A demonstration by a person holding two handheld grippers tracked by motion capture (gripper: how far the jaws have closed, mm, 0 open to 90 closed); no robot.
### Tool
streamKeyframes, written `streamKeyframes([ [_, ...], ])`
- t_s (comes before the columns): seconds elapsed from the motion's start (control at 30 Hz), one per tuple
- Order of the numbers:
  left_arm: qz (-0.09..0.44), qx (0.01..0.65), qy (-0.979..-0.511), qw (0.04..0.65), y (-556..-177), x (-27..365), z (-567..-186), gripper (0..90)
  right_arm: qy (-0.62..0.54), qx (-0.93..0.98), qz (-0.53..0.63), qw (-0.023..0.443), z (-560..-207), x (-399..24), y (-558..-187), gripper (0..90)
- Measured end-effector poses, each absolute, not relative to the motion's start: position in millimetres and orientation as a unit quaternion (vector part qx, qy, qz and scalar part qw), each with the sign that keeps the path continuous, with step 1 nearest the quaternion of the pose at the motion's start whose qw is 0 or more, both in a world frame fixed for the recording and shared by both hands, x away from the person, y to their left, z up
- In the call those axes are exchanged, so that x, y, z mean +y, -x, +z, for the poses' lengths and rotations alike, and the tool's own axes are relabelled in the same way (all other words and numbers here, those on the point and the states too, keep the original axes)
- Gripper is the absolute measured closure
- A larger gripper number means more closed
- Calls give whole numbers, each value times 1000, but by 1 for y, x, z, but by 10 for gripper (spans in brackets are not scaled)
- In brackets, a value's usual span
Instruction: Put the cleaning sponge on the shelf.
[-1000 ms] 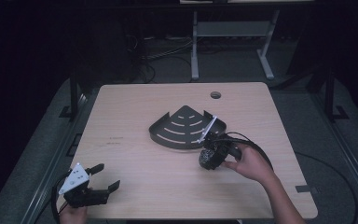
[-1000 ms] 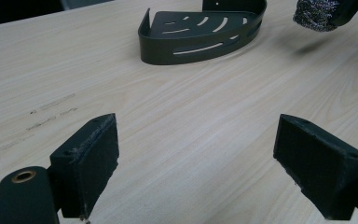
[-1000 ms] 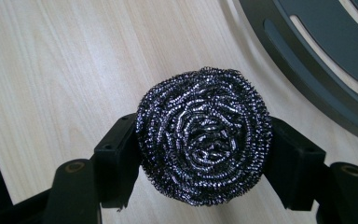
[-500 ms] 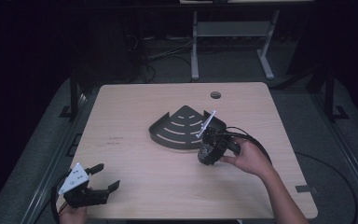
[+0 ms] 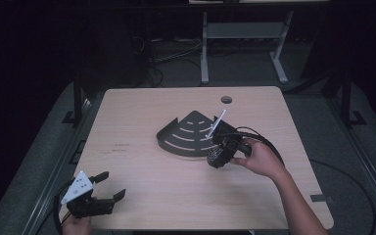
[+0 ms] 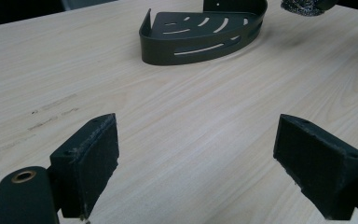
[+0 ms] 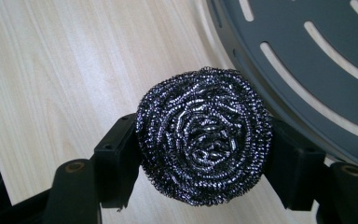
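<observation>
Scourer: one steel-wool scourer (image 7: 204,135), round and dark-silver, is sitting at centre of the right gripper view; in the high view I am seeing it (image 5: 215,157) right of centre, just below the rack.
Right gripper: one right gripper (image 7: 204,140) is clamping the scourer between both pads; a hand (image 5: 260,159) is holding it in the high view.
Left gripper: one left gripper (image 5: 108,187) is resting at lower left of the high view, its jaws standing wide with nothing between them, a grey three-cornered plate on top.
Rack: one dark fan-shaped rack (image 5: 188,134) with curved slots is lying at the middle of the high view; I am seeing it (image 6: 200,32) at top centre of the left gripper view.
Surface: one pale wood-grain table (image 5: 142,115) is carrying everything, with one round hole (image 5: 226,99) near its upper edge.
Room: dark floor is surrounding the table; one grey metal stand (image 5: 240,34) and loose cables are showing at the top of the high view.
</observation>
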State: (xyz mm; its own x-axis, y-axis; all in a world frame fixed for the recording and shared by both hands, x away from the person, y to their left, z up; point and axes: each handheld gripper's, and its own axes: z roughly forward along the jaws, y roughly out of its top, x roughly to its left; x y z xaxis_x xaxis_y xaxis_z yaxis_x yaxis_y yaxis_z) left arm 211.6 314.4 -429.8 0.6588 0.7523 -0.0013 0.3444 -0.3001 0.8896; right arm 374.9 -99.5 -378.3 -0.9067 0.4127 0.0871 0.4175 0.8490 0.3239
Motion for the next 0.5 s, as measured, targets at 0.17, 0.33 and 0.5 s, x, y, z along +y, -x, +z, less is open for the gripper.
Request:
streamKeyframes([
  [0.17, 215, 354, -777, 475, -212, 314, -430, 133, 219, -959, -180, 15, -377, -101, -379, 330],
  [0.33, 215, 355, -775, 476, -211, 315, -430, 133, 222, -959, -174, 15, -377, -100, -383, 330],
  [0.5, 214, 354, -776, 476, -211, 315, -430, 133, 221, -960, -174, 11, -372, -98, -388, 330],
])
